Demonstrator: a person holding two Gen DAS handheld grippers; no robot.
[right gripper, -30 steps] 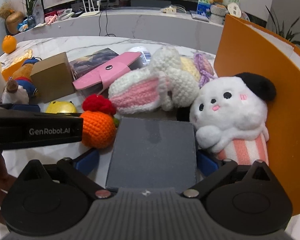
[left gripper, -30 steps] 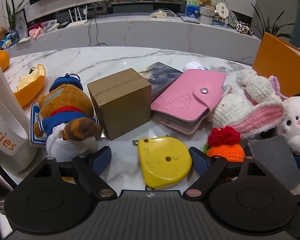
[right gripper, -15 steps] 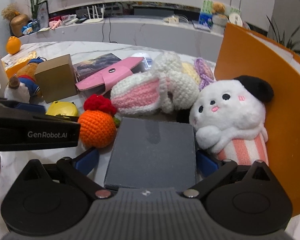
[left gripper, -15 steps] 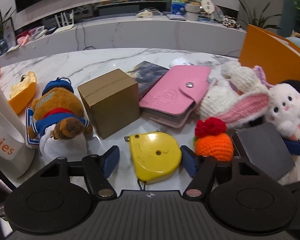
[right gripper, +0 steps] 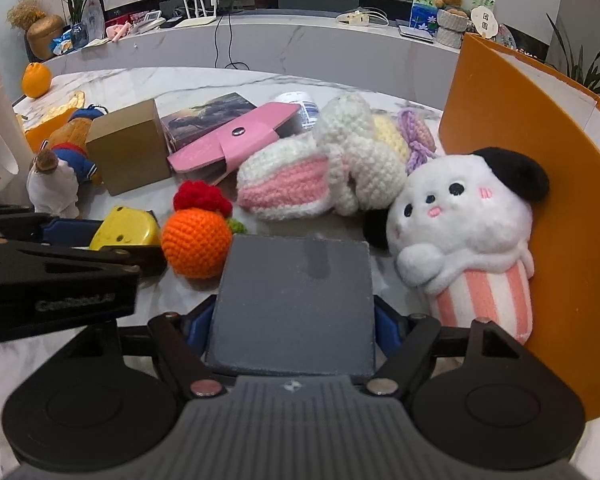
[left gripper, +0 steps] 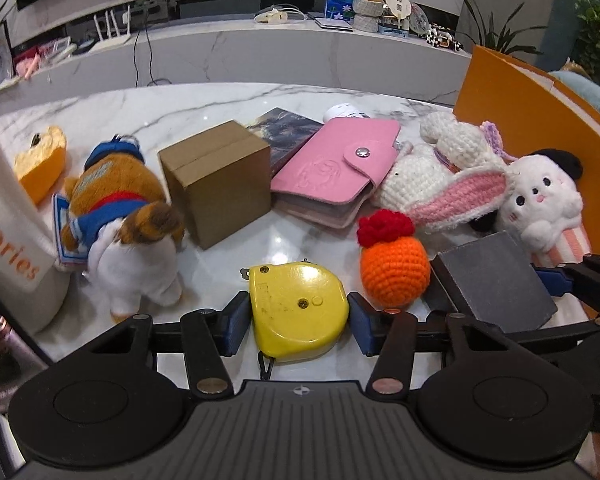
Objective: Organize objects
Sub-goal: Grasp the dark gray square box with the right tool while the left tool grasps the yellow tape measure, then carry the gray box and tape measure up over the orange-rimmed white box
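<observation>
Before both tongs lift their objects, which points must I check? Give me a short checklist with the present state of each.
1. Yellow tape measure sits between the left tongs: ok.
2. Left tongs fully clamped: not ok, jaws closing, pads at its sides.
3. Dark grey box centred in the right tongs: ok.
4. Right tongs fully clamped: not ok, jaws closing.
5. Crochet orange apart from the tape measure: ok.
6. Box clear of the white plush: cannot tell.

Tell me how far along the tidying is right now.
Nothing looks sorted yet. In hand: the left gripper is closing around the yellow tape measure, the right gripper around the dark grey box. The plush toys, pink wallet and cardboard box remain scattered.
</observation>
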